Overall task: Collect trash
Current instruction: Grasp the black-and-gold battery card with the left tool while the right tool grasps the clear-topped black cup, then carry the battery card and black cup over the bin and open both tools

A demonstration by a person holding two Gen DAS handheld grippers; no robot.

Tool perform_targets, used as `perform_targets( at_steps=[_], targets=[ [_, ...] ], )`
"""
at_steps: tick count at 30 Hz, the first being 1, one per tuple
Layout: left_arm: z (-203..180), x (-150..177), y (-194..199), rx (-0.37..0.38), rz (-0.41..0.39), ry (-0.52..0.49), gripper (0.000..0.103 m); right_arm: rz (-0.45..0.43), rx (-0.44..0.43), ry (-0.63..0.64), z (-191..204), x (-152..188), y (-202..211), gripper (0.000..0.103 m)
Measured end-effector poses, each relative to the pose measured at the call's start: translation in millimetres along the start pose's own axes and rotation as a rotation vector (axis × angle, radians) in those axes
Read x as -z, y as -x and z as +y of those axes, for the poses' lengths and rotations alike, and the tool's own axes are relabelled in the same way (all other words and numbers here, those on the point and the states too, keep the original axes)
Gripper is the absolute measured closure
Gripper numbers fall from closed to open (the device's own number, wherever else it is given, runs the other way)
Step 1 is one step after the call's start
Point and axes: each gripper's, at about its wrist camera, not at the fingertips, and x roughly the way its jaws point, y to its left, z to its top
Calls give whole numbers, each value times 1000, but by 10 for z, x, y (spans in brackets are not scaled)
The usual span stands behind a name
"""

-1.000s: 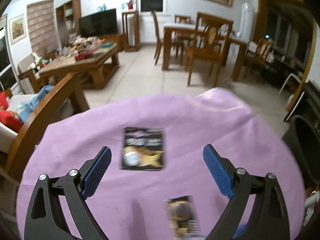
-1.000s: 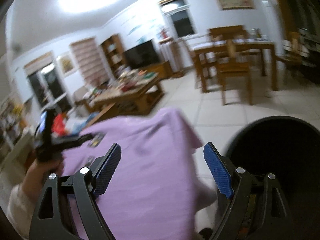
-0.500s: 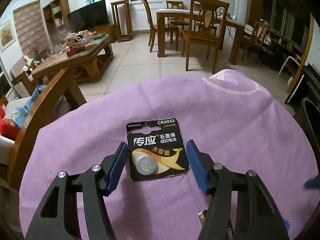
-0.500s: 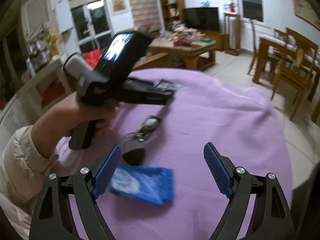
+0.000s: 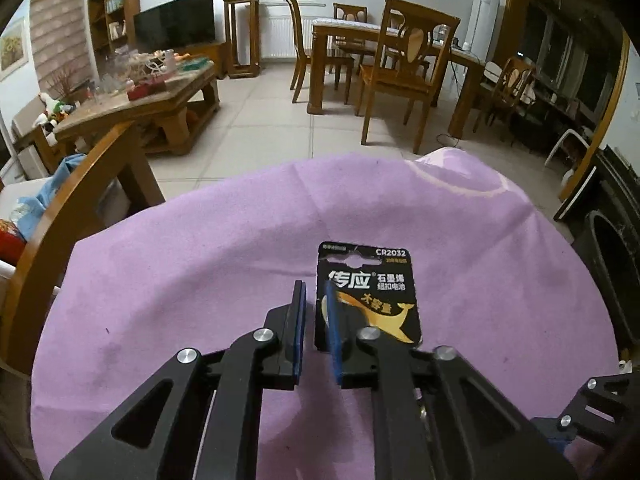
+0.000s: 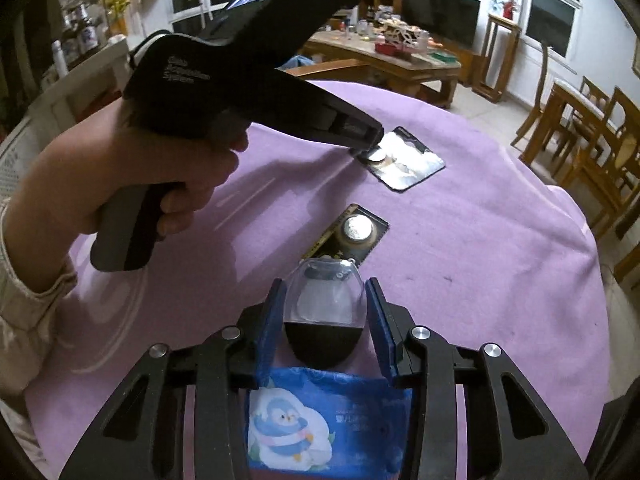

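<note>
Blue packet [image 6: 326, 420] half under right claw [image 6: 325, 320]

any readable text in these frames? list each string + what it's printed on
"CR2032": top right of the black battery card at the left gripper.
"传应": brand, large white characters on that card.
"石墨烯 纽扣电池": smaller white lines beside the brand.
"大容量": gold characters on the card's whale graphic.
Grey lettering on the left gripper's body: last word looks like "System", rest too blurred.
Print on the blue penguin packet: too small to read.
</note>
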Motion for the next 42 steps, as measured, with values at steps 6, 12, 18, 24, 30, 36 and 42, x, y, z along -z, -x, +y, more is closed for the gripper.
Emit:
perform_targets(
  at_steps=[6,12,18,24,30,36,42],
  targets=[
    [-258,15,-38,-30,-27,-90,21,-107,-33,-105,-301,197,420,63],
    [-331,24,-138,-32,7,-114,45,-147,-21,-161,-537,382,741,63],
    [-312,91,-42,-12,-17,-92,48,-192,0,-197,-724,548,991,63],
    [-432,94,329,54,-111,-55,48,-275,40,-249,-923,683,1348,63],
    [-942,51,736,118,-220,-112,48,-408,121,-372,-1299,948,1870,62],
    [-1681,-30,965,207,-296,-203,48,-535,227,-522,-1848,1447,2459,62],
    [-2440,-28,977,300,-321,-300,48,-612,342,-664,-2359,2065,2916,62]
  ],
)
